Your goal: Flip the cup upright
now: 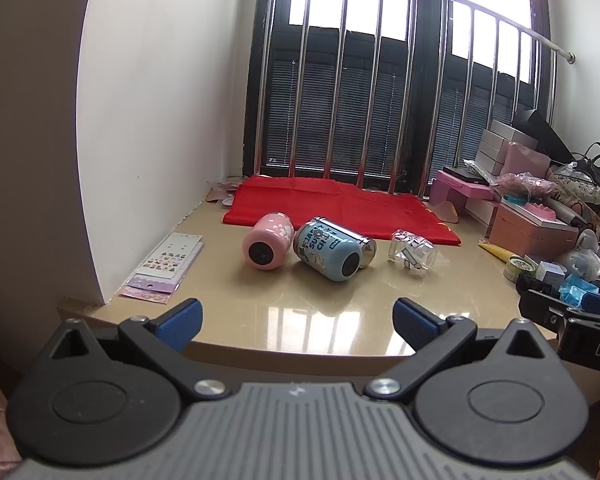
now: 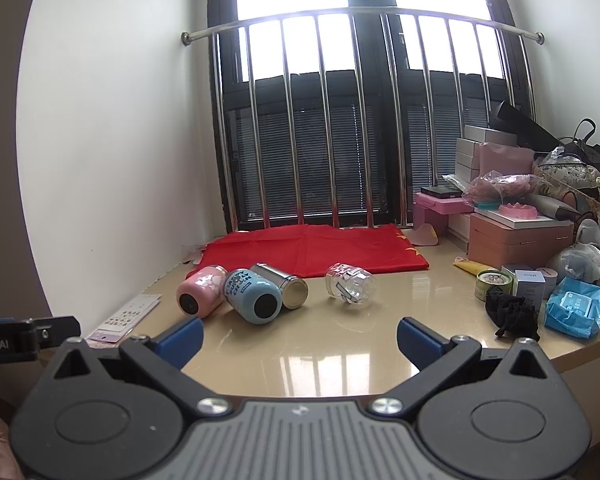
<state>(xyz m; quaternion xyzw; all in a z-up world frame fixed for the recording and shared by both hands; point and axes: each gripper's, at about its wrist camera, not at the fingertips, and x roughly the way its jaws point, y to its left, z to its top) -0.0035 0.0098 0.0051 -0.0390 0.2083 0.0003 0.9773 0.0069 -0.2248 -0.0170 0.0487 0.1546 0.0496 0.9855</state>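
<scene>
Four cups lie on their sides on the glossy beige stone surface [image 2: 320, 360], all ahead of both pairs of fingers: one pink cup with a dark base [image 2: 201, 290], one light-blue printed cup [image 2: 252, 295] touching it, one bare steel cup [image 2: 283, 285] just behind and against the blue one, and one clear glass cup [image 2: 350, 286] lying apart, further right. In the left wrist view the same four appear: pink [image 1: 268, 246], blue [image 1: 327, 254], steel [image 1: 366, 251], glass [image 1: 413, 253].

The left gripper [image 1: 298, 322] is spread wide and holds nothing; the right gripper [image 2: 300, 338] likewise. Both hang at the near rounded edge of the surface, with bare stone between the fingers and the cups. One red cloth [image 2: 312, 252] lies beyond the cups; boxes and bags [image 2: 532, 232] crowd the right side.
</scene>
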